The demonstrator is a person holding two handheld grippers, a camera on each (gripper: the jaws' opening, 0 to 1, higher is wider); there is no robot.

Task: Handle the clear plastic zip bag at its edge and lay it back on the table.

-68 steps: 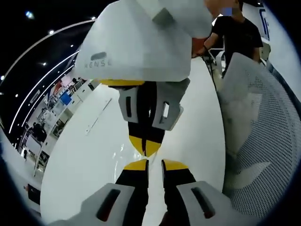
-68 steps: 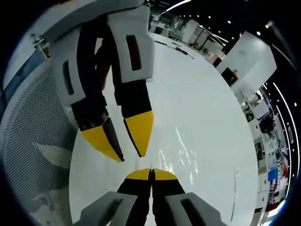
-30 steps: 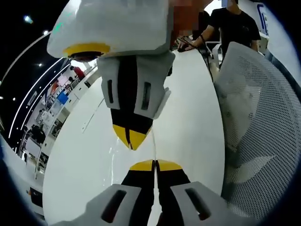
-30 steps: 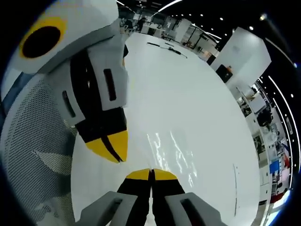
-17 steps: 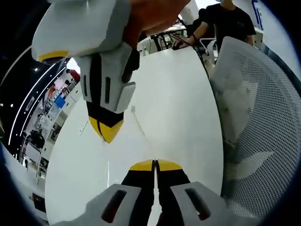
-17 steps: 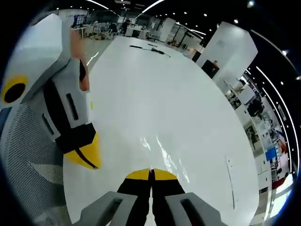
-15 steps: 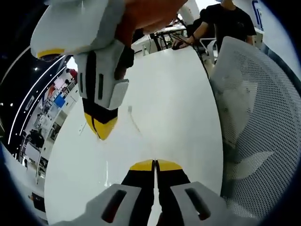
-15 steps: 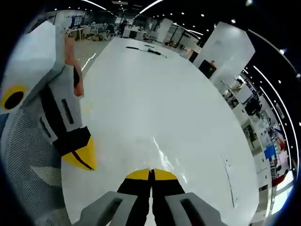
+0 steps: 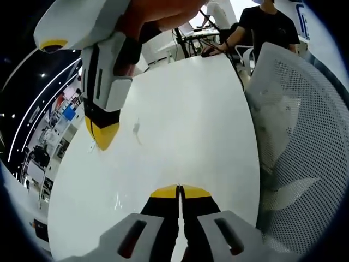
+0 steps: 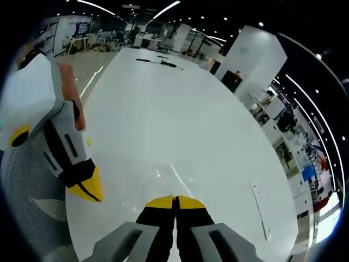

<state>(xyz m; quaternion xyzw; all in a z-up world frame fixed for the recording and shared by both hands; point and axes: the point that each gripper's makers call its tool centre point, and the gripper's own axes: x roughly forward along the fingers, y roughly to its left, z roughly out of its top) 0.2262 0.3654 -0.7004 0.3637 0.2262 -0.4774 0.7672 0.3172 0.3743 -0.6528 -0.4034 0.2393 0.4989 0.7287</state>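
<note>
In the left gripper view, the left gripper [image 9: 179,190] rises from the bottom edge with its yellow-tipped jaws pressed together. A thin clear sheet edge runs up from between the tips, so the jaws appear clamped on the clear plastic zip bag [image 9: 136,129], which stretches away ahead and to the left as a faint, nearly see-through film over the white table [image 9: 207,125]. A small grey mark on the film sits ahead of the jaws, just beside the other gripper's tip. The right gripper [image 9: 101,134] comes in from the upper left of this view, held by a hand [image 9: 158,13], its yellow tips drawn to a point; whether it pinches the far edge of the bag cannot be told. To the right of the left gripper stands a white mesh chair [image 9: 300,142], and beyond it a person in a black shirt [image 9: 270,27] sits at the table's far end.

In the right gripper view, the right gripper [image 10: 175,201] has its jaws together, with glints of the bag [image 10: 177,177] lying just ahead of the tips on the table [image 10: 180,103]. The left gripper [image 10: 87,188] shows at the left, near the mesh chair [image 10: 27,213], its tips closed. Far ahead on the table lies a dark cable [image 10: 158,63]. A thin flat strip [image 10: 258,210] lies on the table to the right.
</note>
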